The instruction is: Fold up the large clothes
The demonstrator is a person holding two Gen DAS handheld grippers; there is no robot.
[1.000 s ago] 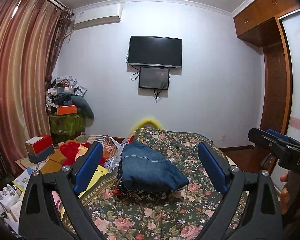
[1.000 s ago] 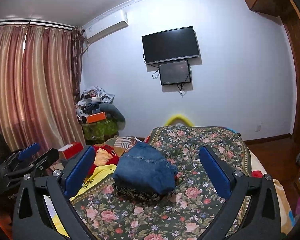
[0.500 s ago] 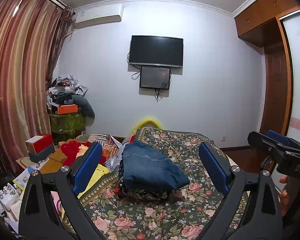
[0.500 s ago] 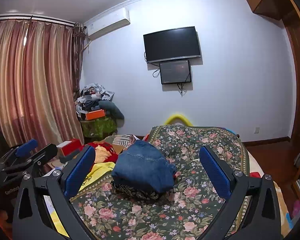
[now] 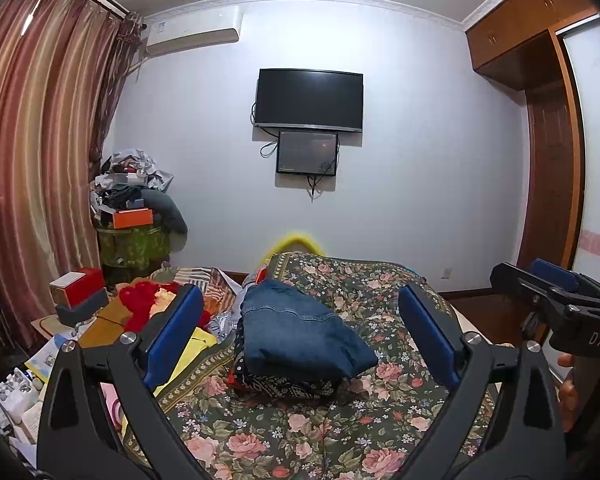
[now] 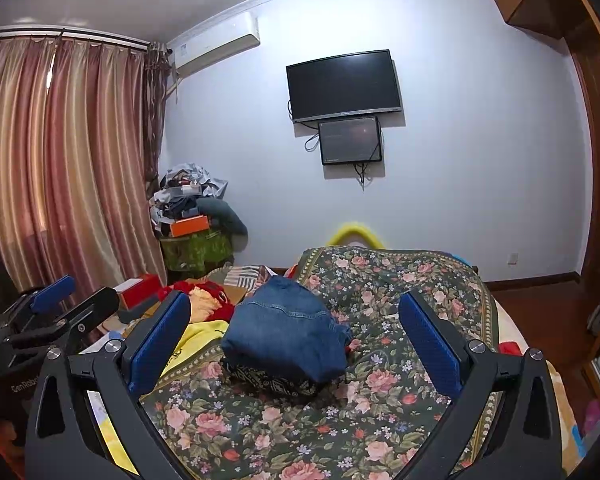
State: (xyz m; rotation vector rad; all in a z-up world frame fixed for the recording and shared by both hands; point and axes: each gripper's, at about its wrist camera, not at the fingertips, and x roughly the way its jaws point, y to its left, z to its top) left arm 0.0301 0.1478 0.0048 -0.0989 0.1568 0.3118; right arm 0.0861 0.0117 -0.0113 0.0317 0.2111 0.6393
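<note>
Floral bedspread [image 5: 340, 432] carries folded denim jeans [image 5: 300, 336].

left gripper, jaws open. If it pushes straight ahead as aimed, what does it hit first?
Most likely the folded jeans, which sit between the open fingers of the left gripper on top of a patterned folded garment on the floral bedspread. Depth is unclear; a higher line could pass above them.

Both views have tilted slightly upward; folded jeans [image 5: 300, 334] sit lower.
</note>
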